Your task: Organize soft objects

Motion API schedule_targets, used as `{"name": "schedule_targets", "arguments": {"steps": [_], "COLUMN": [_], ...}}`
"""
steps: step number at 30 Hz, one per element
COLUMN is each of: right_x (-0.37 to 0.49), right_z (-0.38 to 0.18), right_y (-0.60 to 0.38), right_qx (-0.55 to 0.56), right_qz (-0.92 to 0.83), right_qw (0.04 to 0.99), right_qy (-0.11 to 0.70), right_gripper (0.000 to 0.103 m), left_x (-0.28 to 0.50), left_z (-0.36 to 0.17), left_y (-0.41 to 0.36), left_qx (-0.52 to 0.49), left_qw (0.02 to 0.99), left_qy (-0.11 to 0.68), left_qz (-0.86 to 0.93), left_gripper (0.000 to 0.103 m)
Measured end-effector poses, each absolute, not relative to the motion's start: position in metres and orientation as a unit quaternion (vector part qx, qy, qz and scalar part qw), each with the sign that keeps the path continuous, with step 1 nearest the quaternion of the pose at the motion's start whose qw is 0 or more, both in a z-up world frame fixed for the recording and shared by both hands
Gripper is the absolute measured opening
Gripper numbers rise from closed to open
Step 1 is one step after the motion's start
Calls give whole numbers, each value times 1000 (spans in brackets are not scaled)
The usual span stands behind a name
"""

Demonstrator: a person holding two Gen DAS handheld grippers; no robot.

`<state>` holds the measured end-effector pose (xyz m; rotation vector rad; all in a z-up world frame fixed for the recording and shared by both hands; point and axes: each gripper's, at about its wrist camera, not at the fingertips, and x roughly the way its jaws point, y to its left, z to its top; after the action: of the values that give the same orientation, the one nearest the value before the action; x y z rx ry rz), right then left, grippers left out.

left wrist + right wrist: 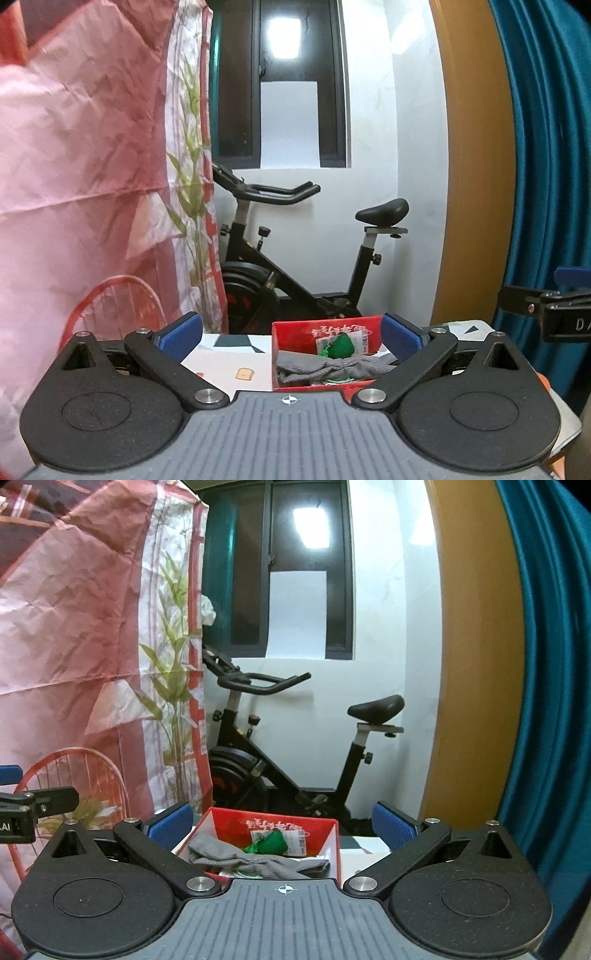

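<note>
A red box [291, 334] stands on the table [225, 363] ahead of both grippers. In it lie a grey cloth [325, 367] and a small green soft object [341, 347]. The box [332, 838], the grey cloth [240, 856] and the green object [271, 843] also show in the right wrist view. My left gripper [291, 336] is open and empty, its blue pads either side of the box, held short of it. My right gripper [282, 825] is open and empty, likewise short of the box.
An exercise bike [280, 266] stands behind the table against the white wall. A pink patterned curtain [81, 147] hangs at the left, with a red wire basket [74, 775] in front of it. A teal curtain [546, 664] and an orange panel [469, 147] are at the right.
</note>
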<state>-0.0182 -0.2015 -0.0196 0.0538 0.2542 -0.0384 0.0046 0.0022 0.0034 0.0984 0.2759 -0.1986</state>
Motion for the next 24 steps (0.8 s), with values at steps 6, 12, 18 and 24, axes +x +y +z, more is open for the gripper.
{"name": "schedule_targets", "arguments": {"steps": [6, 12, 18, 24], "right_x": [-42, -44, -47, -47], "right_z": [-18, -21, -23, -24], "right_y": [-194, -191, -192, -194], "right_qx": [18, 20, 22, 24], "right_qz": [-19, -21, -21, -21], "right_qw": [992, 992, 992, 991], "right_qy": [121, 125, 126, 127], "right_gripper": [103, 103, 103, 103], "left_x": [-13, -13, -13, -13], "left_z": [7, 6, 7, 6], "left_y": [5, 7, 10, 11], "left_qx": [52, 41, 33, 27], "left_qw": [986, 986, 986, 987], "left_qy": [125, 131, 130, 134], "left_qz": [-98, -96, -94, -87], "left_gripper": [103, 103, 103, 103]}}
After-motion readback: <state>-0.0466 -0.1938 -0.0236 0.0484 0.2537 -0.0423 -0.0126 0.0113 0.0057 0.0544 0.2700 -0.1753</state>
